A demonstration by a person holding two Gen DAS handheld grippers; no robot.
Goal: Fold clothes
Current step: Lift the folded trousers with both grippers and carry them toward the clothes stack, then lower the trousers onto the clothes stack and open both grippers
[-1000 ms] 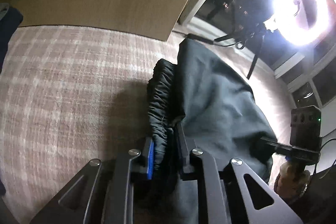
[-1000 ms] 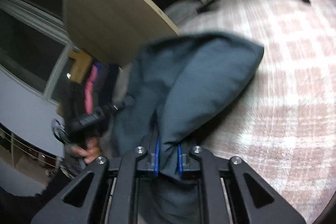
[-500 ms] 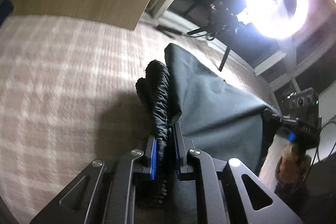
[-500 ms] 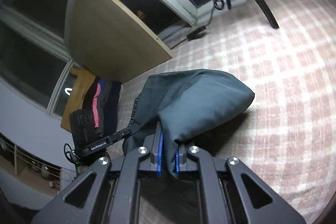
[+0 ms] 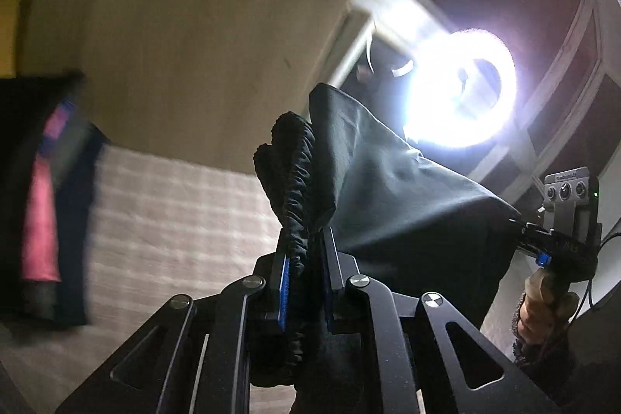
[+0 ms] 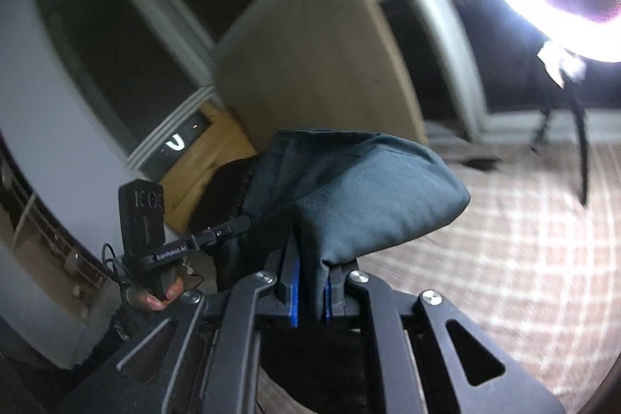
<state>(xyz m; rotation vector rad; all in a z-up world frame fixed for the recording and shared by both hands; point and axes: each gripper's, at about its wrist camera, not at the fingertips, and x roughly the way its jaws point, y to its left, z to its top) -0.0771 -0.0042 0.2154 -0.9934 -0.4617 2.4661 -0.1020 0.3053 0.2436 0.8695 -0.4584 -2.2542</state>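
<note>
A dark teal garment (image 5: 392, 196) with a black gathered elastic waistband (image 5: 295, 181) hangs stretched in the air between both grippers. My left gripper (image 5: 304, 258) is shut on the waistband end. My right gripper (image 6: 310, 278) is shut on a bunched fold of the same garment (image 6: 361, 188). The right gripper also shows at the right edge of the left wrist view (image 5: 559, 243), clamping the cloth. The left gripper shows at the left of the right wrist view (image 6: 217, 231), clamping the cloth's other end.
A pink-checked surface (image 5: 174, 204) lies below. A pile of dark and pink clothes (image 5: 39, 204) sits at its left. A leaning wooden board (image 5: 174, 37), a bright ring light (image 5: 462, 91) on a dark stand (image 6: 578, 126), and windows stand behind.
Both grippers have lifted and tilted upward with the garment, which has come up off the checked surface. The cloth is now pulled tauter between them.
</note>
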